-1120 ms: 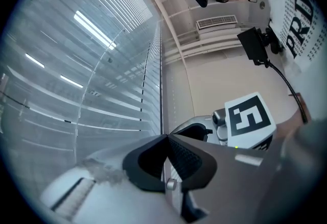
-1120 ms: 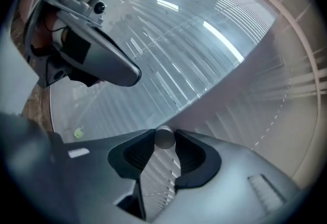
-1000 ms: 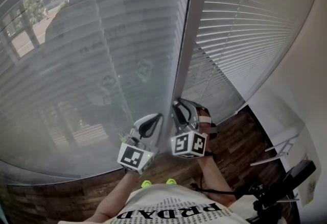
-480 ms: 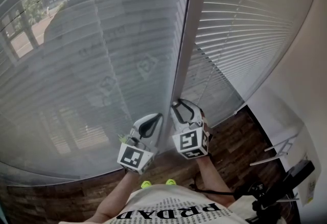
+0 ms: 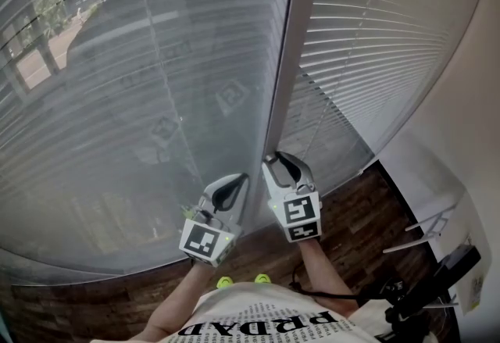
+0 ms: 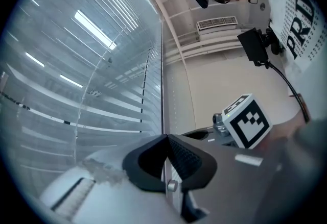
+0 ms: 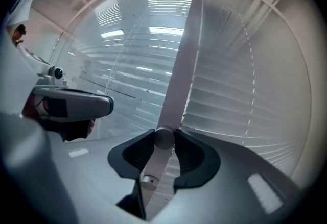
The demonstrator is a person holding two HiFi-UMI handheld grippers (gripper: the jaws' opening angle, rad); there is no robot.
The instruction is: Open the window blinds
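Grasping the tilt wand point(image 7: 164, 139) by its round end with the right gripper point(image 5: 280, 164), pads pressed on 2 sides, low against the window post point(image 5: 285, 60). Clenched on nothing at the left gripper point(image 5: 241, 180), tips together, just beside the right, apart. Facing 2 blinds: left blind point(image 5: 117, 99) slatted open, see-through; right blind point(image 5: 375, 44) paler, denser. Hemmed by wall point(image 5: 469, 138) at right; free wood floor point(image 5: 367, 216) below.

Blinds point(image 5: 117, 99) and frame post point(image 5: 285, 76) wall off the front, side wall point(image 5: 469, 123) closes the right (tripod point(image 5: 402, 304) below it), open room above floor point(image 5: 359, 216).
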